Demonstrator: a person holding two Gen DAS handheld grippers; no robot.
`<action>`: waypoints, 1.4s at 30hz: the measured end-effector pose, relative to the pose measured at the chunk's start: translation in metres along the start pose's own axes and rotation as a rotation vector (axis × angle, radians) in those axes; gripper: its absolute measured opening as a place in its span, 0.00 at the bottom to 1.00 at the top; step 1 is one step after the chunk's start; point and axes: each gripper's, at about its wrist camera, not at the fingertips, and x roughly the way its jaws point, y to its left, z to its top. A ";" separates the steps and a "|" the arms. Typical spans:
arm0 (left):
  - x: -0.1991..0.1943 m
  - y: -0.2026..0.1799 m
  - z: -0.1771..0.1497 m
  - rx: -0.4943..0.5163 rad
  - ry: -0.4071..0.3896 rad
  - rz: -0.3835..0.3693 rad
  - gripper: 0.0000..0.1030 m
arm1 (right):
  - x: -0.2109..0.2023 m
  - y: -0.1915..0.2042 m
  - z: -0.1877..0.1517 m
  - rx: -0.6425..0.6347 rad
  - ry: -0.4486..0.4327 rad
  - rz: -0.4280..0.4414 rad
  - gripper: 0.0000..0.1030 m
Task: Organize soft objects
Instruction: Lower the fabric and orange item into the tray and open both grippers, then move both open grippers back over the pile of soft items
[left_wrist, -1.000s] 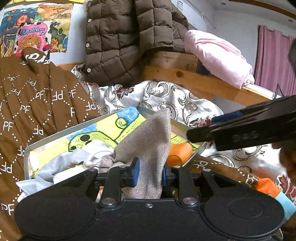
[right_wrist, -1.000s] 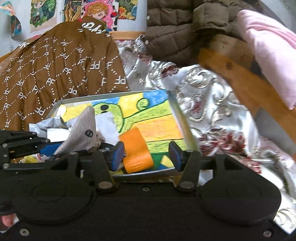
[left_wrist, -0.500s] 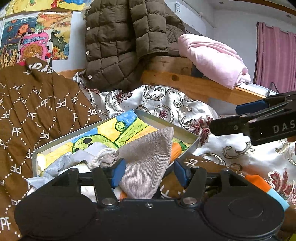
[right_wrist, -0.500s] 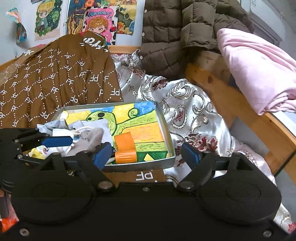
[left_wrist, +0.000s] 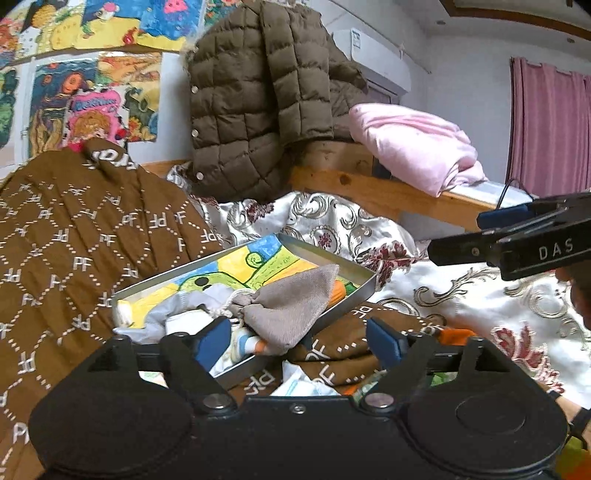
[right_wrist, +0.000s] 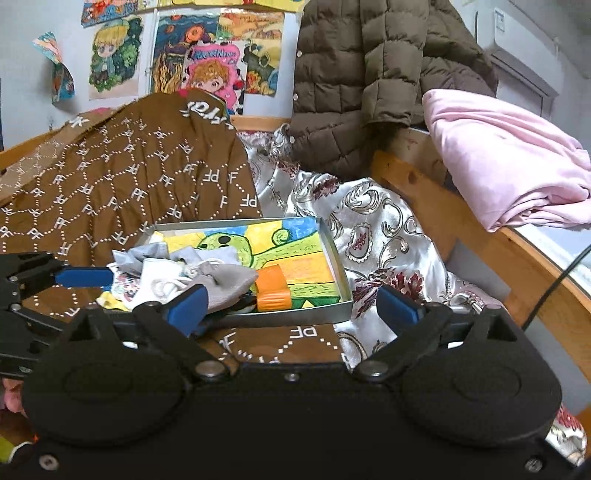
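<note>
A grey cloth pouch (left_wrist: 291, 306) with a white drawstring lies slumped in a shallow metal tray (left_wrist: 354, 268), just ahead of the left gripper (left_wrist: 301, 341) and spilling over the tray's near edge toward it. It looks light and limp, likely to sag and fold wherever it is lifted; the bunched neck by the drawstring (left_wrist: 236, 301) seems the firmest place to pinch, the loose flat body the least sure. Beside it in the tray are crumpled pale socks (right_wrist: 155, 275) and an orange roll (right_wrist: 272, 290), on a bright cartoon lining. The left jaws stand wide apart, holding nothing. The right gripper (right_wrist: 291, 308) hangs a little back from the tray's near edge, its jaws also wide and empty. The tray rests on a bed, on a brown patterned cloth (left_wrist: 74, 236) over a silvery floral quilt (right_wrist: 373, 229). Farther beyond the jaws, a brown puffer jacket (left_wrist: 258, 103) and a folded pink blanket (right_wrist: 506, 158) sit on the wooden bed rail (left_wrist: 373, 186).
</note>
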 end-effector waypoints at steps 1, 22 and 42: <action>-0.008 -0.001 -0.001 -0.003 -0.004 0.002 0.84 | -0.007 0.003 -0.001 0.001 -0.004 0.003 0.96; -0.168 -0.023 -0.048 -0.100 -0.042 0.131 0.93 | -0.208 0.083 -0.075 -0.003 -0.087 0.080 0.99; -0.188 -0.023 -0.106 -0.136 0.089 0.147 0.93 | -0.270 0.126 -0.190 0.112 -0.049 0.014 0.99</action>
